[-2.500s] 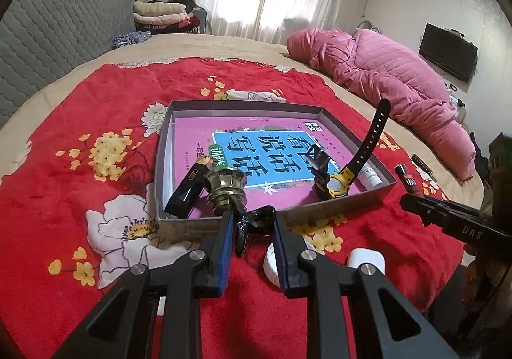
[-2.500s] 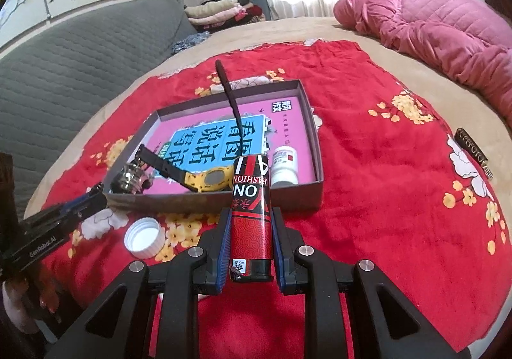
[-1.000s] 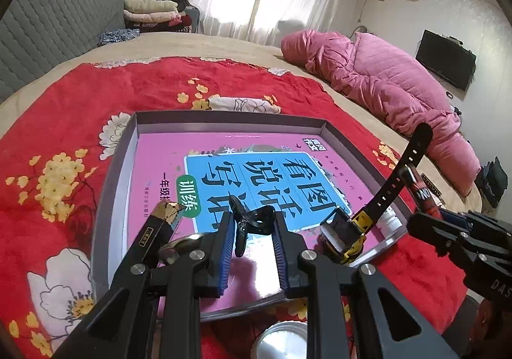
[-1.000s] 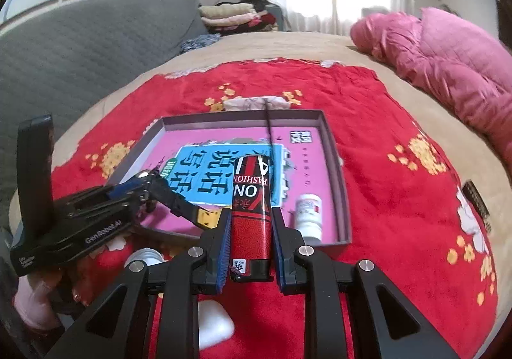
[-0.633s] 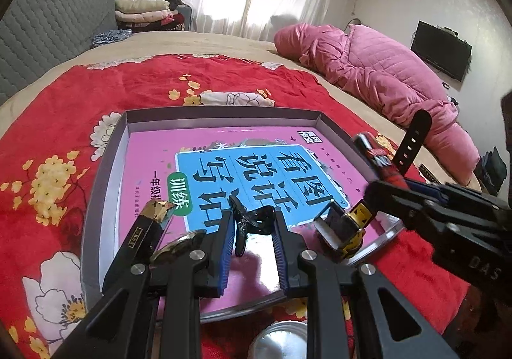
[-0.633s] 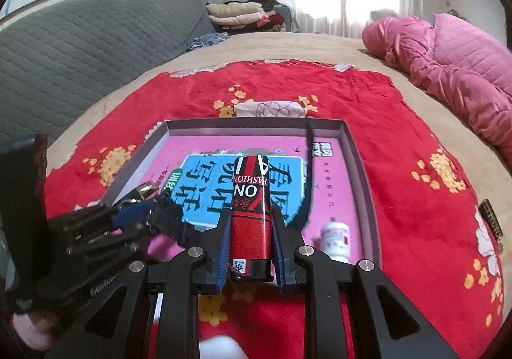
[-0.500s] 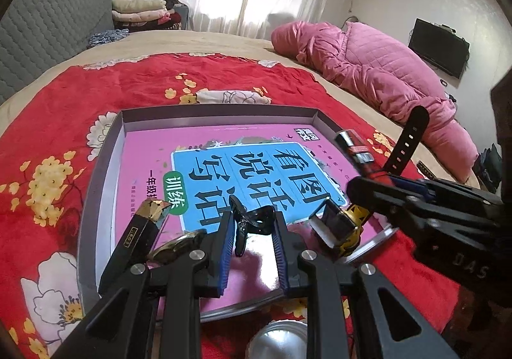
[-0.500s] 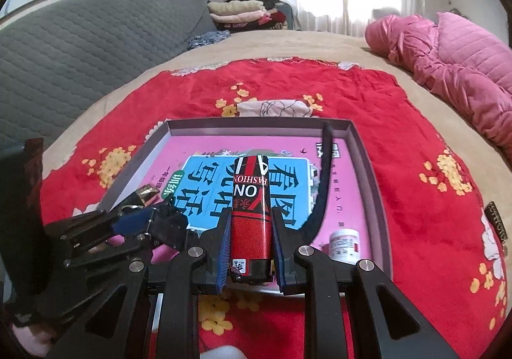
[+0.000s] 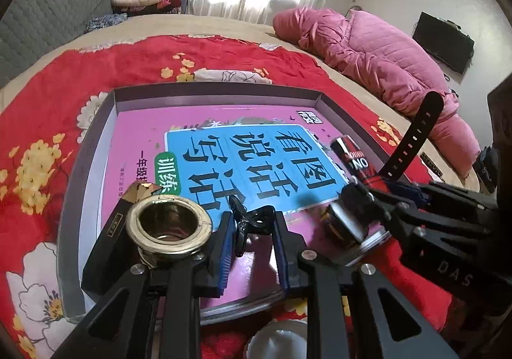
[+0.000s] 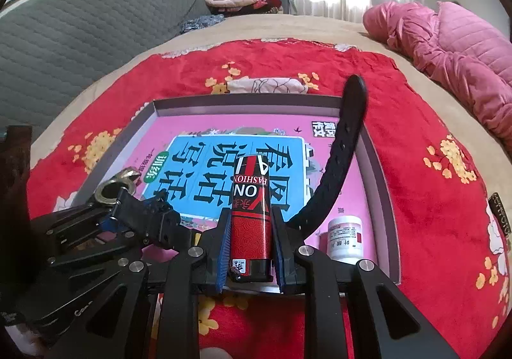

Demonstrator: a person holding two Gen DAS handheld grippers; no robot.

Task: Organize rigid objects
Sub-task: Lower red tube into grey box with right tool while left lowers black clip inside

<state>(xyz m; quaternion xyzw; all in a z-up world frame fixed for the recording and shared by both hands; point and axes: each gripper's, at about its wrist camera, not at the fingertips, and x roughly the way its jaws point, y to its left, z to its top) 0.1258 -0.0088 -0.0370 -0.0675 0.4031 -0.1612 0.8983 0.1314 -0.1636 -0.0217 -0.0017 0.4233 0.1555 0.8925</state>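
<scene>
My right tongs [image 10: 249,240] are clenched on the lighter [image 10: 251,218], its long axis pointing straight ahead over the tray [image 10: 380,179], while my left tongs [image 9: 249,240] grip a small black clip [image 9: 252,219] just above the tray floor, beside the right.

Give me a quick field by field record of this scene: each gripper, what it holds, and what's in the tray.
left gripper: shut on black clip, over the tray's near edge
right gripper: shut on red lighter, over the tray
tray: grey, on red floral blanket
tray contents: pink and blue book, watch with strap sticking up, white bottle, brass ring
outside tray: white cap on the blanket
</scene>
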